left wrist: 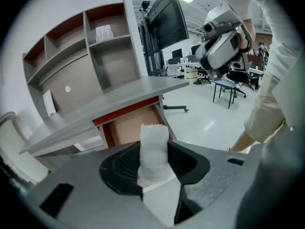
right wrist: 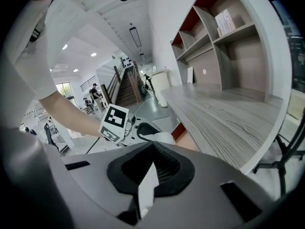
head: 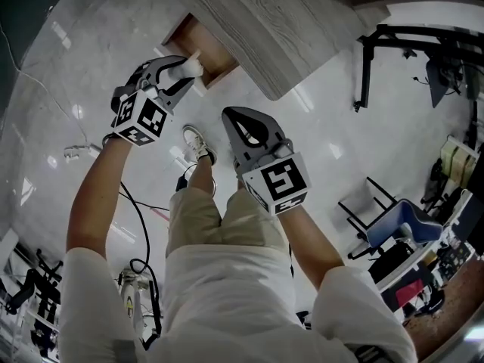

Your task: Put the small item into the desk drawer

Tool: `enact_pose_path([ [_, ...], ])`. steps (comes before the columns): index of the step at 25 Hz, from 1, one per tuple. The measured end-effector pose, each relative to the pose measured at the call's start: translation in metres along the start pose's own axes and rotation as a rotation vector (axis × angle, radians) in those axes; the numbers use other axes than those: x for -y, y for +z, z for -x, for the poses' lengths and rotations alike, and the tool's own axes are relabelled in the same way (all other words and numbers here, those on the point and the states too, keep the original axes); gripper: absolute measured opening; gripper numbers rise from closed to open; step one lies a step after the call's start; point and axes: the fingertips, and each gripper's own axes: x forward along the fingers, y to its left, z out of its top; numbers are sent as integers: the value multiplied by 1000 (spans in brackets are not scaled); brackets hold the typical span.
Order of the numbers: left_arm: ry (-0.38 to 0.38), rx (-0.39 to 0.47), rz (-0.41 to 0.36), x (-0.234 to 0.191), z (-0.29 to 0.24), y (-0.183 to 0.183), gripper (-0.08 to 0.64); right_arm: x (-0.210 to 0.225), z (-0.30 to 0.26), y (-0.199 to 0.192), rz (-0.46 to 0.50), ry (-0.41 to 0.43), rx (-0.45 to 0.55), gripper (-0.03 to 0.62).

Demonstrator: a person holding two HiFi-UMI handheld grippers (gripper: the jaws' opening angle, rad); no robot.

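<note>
A small white roll of gauze-like cloth (left wrist: 153, 149) stands upright between the pads of my left gripper (left wrist: 153, 144), which is shut on it. In the head view that left gripper (head: 187, 71) holds the white roll (head: 191, 67) at the front edge of the open desk drawer (head: 198, 45), whose brown inside shows bare. The same drawer (left wrist: 131, 125) sits just beyond the roll under the grey desk top (left wrist: 109, 99). My right gripper (head: 231, 115) hangs lower and to the right, shut with nothing in it; its tips (right wrist: 153, 145) meet.
Open shelves (left wrist: 102, 46) rise on the desk's back. A dark monitor (left wrist: 167, 15) hangs behind it. A black metal stand (head: 369, 63) and a blue office chair (head: 401, 225) are to the right. Cables (head: 140, 225) lie on the glossy floor by the person's legs.
</note>
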Motion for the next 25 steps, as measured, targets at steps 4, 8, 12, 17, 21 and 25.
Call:
enact_pose_path([
  [4, -62, -56, -80, 5, -13, -9, 169, 0, 2, 0, 2, -5, 0, -3],
  [8, -121, -117, -160, 10, -26, -21, 169, 6, 6, -4, -9, -22, 0, -3],
  [12, -164, -183, -241, 11, -37, -34, 169, 10, 9, -8, -19, -36, -3, -3],
  [17, -225, -270, -360, 10, -55, -47, 169, 15, 11, -13, -28, -46, -7, -3],
  [21, -307, -317, -441, 13, -68, -57, 169, 21, 13, -19, -41, -60, -11, -3],
  [25, -373, -348, -479, 17, -77, -63, 169, 27, 15, -23, -52, -71, -12, -3],
])
